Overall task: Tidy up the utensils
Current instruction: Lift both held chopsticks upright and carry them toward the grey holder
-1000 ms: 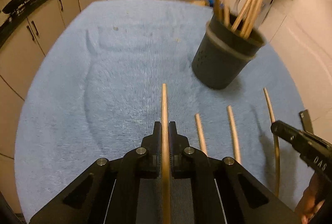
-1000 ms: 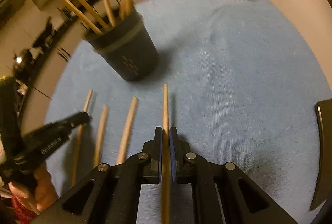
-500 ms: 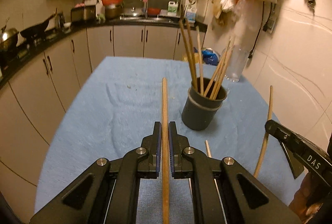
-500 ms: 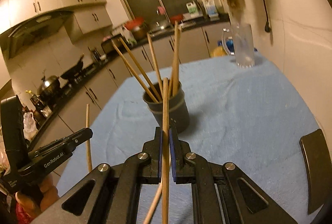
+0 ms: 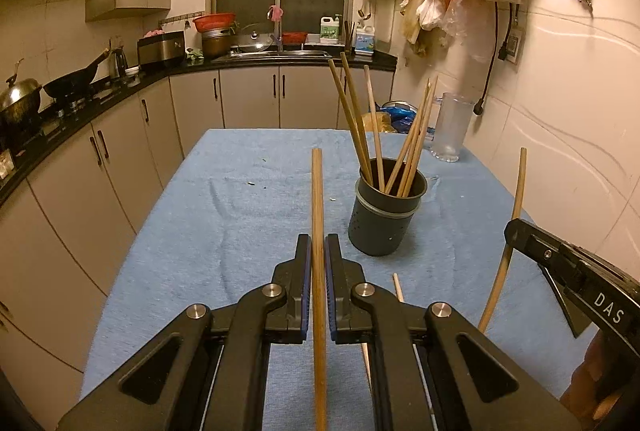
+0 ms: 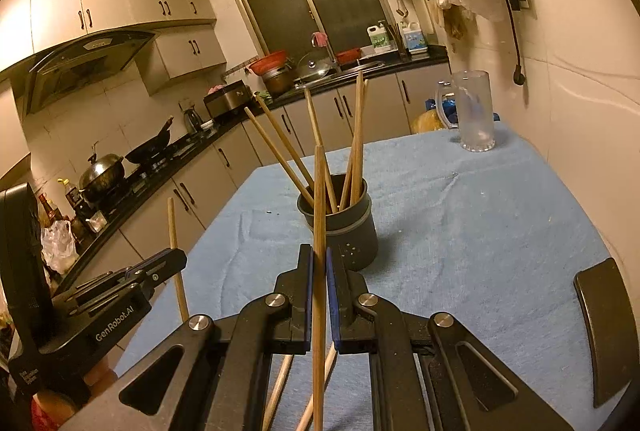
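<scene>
A dark grey utensil cup [image 5: 386, 219] [image 6: 346, 231] stands on the blue cloth and holds several wooden chopsticks. My left gripper [image 5: 317, 251] is shut on a wooden chopstick [image 5: 318, 231] that points up and forward, left of the cup. My right gripper [image 6: 318, 263] is shut on another chopstick [image 6: 319, 215], held in front of the cup. Each gripper shows in the other's view: the right one [image 5: 516, 231] with its stick [image 5: 514, 207], the left one [image 6: 176, 259] with its stick [image 6: 174, 235]. Loose chopsticks [image 6: 280, 387] [image 5: 397, 285] lie on the cloth below the grippers.
The blue cloth [image 5: 240, 215] covers the table. A clear plastic jug [image 5: 452, 133] [image 6: 474, 111] stands at the far right corner by the wall. Kitchen counters and cabinets [image 5: 120, 135] run along the left and back. A dark object [image 6: 604, 335] sits at the right edge.
Both grippers have lifted their chopsticks off the cloth and tilted up from looking down at the table to looking across it. Both stayed shut.
</scene>
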Tool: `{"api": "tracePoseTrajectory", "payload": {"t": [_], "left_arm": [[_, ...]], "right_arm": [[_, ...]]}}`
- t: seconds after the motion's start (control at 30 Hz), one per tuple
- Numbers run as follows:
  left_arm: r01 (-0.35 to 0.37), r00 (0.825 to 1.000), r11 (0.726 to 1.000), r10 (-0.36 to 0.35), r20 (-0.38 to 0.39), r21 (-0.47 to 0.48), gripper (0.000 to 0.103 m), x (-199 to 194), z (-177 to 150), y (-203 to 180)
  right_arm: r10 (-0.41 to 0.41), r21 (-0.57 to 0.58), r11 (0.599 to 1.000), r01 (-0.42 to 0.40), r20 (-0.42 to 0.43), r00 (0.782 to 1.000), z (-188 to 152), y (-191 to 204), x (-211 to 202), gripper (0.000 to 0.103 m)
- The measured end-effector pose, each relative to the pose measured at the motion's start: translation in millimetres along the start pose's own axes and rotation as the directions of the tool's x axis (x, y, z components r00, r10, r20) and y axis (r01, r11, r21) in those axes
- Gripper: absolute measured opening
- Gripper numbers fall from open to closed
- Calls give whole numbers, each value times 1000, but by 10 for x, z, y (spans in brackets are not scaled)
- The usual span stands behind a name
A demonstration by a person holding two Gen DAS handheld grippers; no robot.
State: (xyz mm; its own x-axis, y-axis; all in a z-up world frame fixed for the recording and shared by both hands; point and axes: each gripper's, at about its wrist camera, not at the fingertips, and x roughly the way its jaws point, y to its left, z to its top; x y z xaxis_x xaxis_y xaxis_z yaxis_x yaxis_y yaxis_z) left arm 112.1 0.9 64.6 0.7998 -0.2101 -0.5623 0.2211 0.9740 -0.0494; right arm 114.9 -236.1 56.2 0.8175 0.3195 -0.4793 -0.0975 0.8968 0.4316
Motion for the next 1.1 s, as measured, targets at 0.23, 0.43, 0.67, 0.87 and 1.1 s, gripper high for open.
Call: {"api": "tracePoseTrajectory", "payload": {"t": [0.23,0.43,0.67,0.87,1.1], "left_arm": [[-2,1000,1000,2,1,2,6,-5,-8,2],[-4,1000,1000,4,5,6,6,-32,-7,0],[-8,1000,1000,8,9,10,6,-71,-2,-5],[-10,1000,1000,10,16,14,6,-91,5,-15],[-10,1000,1000,10,17,13,6,-94,5,-18]], "right_arm": [[-1,3,1000,1,2,1000,-2,6,-1,7],[-2,1,1000,2,7,1000,6,42,-23,7],[4,9,1000,-4,13,1000,33,32,-57,7],[3,8,1000,-4,19,1000,43,35,-88,7],[5,9,1000,-5,32,999,71,45,-143,7]]}}
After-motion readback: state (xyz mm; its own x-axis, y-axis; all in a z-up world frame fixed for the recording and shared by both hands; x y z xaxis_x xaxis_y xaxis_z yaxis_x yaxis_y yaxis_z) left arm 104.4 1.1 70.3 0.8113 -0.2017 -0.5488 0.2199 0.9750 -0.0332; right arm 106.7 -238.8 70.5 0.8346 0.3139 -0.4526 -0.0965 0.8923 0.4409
